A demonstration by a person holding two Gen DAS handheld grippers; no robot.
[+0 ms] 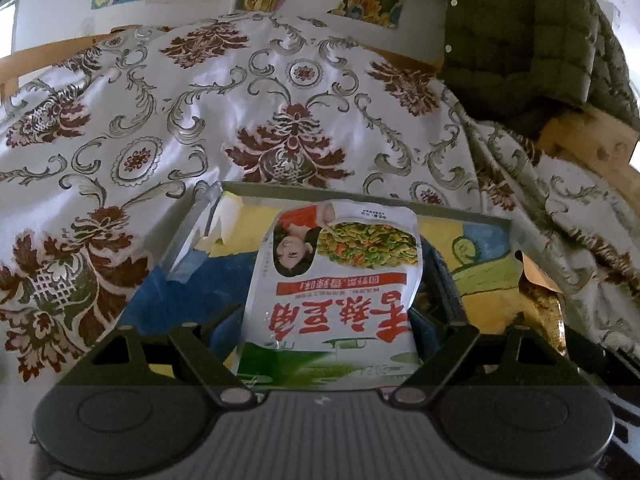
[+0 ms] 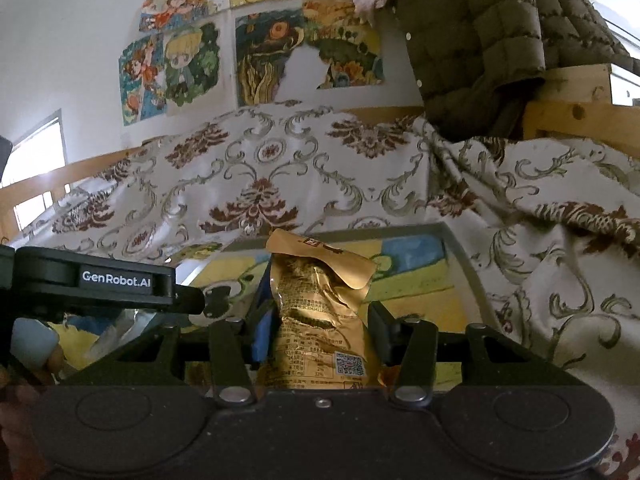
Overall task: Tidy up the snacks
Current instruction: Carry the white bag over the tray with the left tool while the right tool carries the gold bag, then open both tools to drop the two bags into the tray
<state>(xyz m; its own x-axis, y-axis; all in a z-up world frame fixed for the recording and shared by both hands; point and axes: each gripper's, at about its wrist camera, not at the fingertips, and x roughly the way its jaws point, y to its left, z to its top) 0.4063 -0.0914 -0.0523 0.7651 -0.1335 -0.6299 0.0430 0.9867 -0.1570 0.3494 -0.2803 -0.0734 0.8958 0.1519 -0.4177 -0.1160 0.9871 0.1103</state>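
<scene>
My left gripper (image 1: 332, 312) is shut on a white and green snack pouch (image 1: 336, 276) with red characters and a woman's face, held over a grey tray (image 1: 360, 194) with a painted yellow and blue bottom. My right gripper (image 2: 320, 316) is shut on a crinkled gold snack packet (image 2: 320, 304) with a QR code, held upright over the same tray (image 2: 456, 248). The gold packet shows at the right edge of the left wrist view (image 1: 540, 296). The left gripper's black body shows at the left of the right wrist view (image 2: 112, 280).
The tray lies on a white cloth with brown and grey floral pattern (image 1: 280, 100). An olive quilted jacket (image 1: 532, 32) hangs over a wooden frame (image 1: 592, 144) at the right. Children's paintings (image 2: 280, 56) hang on the wall behind.
</scene>
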